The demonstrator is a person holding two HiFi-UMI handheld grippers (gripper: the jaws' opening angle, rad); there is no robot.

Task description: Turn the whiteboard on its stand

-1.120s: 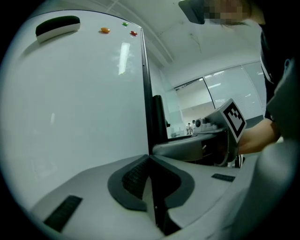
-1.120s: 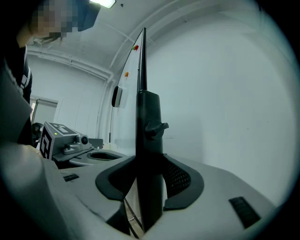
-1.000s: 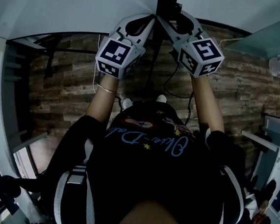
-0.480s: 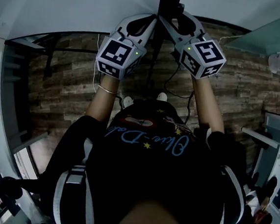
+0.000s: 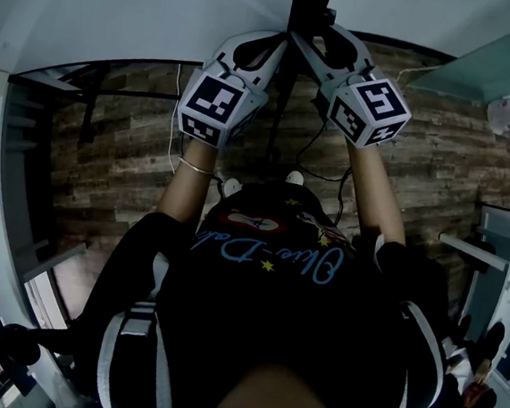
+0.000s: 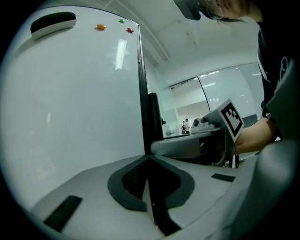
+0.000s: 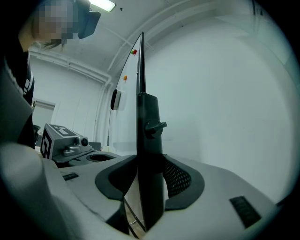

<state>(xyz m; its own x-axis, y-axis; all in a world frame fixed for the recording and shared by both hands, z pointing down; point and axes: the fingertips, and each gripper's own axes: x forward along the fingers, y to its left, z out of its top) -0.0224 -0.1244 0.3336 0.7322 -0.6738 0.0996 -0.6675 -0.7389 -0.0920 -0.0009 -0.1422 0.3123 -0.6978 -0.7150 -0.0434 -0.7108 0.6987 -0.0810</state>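
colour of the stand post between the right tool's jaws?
Black. The upright black stand post shows best in the right gripper view.

Floor (image 5: 115, 167): dark wood planks. On it: my 2 white shoe tips (image 5: 232, 186), black cable (image 5: 307, 145) looping just ahead of them, thin white cable (image 5: 173, 128) to my left, black frame bars (image 5: 92, 111) further left. Stand post (image 5: 308, 2): can't see its foot.
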